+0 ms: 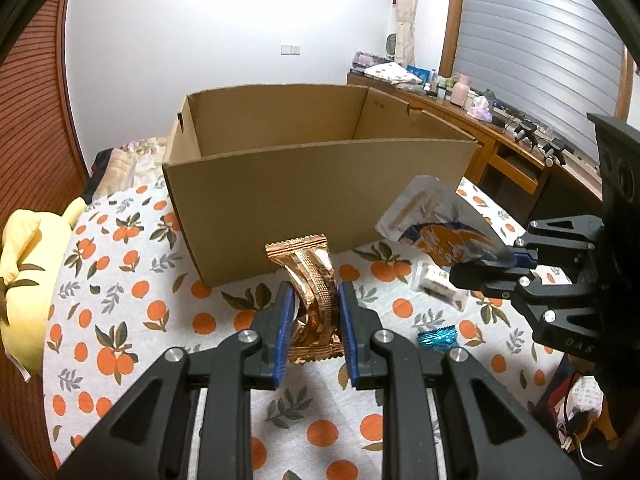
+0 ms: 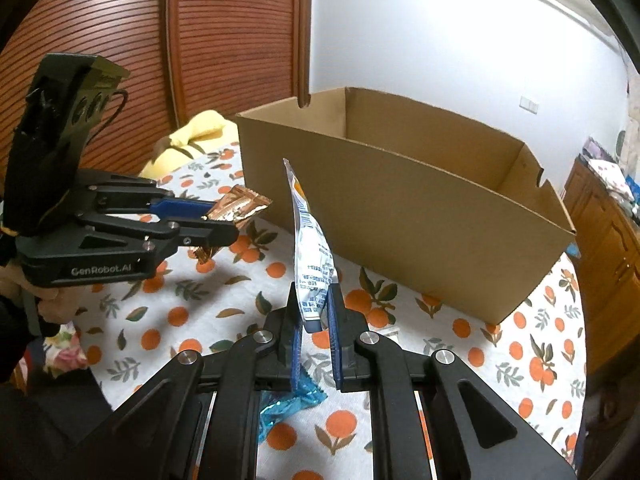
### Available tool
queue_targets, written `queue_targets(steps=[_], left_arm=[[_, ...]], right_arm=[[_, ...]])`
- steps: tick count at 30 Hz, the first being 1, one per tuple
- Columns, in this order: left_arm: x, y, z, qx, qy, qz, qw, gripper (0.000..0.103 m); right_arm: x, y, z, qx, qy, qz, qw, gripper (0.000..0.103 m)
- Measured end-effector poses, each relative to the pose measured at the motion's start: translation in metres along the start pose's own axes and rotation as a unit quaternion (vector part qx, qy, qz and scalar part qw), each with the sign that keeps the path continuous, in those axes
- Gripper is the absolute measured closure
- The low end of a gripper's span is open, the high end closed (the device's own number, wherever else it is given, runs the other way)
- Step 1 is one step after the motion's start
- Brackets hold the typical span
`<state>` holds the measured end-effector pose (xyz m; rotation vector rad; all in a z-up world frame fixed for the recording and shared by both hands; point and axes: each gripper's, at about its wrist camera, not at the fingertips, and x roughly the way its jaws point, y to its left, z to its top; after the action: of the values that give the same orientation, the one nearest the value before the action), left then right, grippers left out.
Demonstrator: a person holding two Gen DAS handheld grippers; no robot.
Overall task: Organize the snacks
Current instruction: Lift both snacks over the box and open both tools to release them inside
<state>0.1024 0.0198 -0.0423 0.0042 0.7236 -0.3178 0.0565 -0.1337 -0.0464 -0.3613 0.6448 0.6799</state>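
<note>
An open cardboard box [image 1: 320,184] [image 2: 420,240] stands on the orange-print tablecloth. My left gripper [image 1: 313,300] [image 2: 224,222] is shut on a crinkled gold snack packet [image 1: 310,280] [image 2: 240,206], held above the cloth just in front of the box. My right gripper [image 2: 314,300] [image 1: 486,262] is shut on the lower end of a white pouch with orange and blue print [image 2: 310,248] [image 1: 436,220], which stands up toward the box's near wall. A blue foil candy [image 1: 438,338] [image 2: 288,404] and a small white packet [image 1: 438,282] lie on the cloth.
A yellow plush [image 1: 28,264] [image 2: 188,136] lies at the table's left edge. A wooden desk [image 1: 500,148] crowded with small items runs along the right wall. A ribbed wooden panel [image 2: 120,40] stands behind the left side. A person's hand [image 2: 56,304] holds the left gripper.
</note>
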Motion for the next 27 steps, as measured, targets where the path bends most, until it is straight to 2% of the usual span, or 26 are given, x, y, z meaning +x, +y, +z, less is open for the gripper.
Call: queue_targets(steps=[15, 27], left_arm=[[-0.016, -0.013, 0.018, 0.016, -0.028, 0.001, 0.9995, 0.083], [-0.027, -0.016, 0.039, 0.023, -0.051, 0.002, 0.9984, 0.083]], right_arm=[[-0.027, -0.011, -0.001, 0.012, -0.024, -0.017, 0.999, 0.094], [-0.050, -0.022, 0.016, 0.006, -0.050, -0.036, 0.998, 0.094]])
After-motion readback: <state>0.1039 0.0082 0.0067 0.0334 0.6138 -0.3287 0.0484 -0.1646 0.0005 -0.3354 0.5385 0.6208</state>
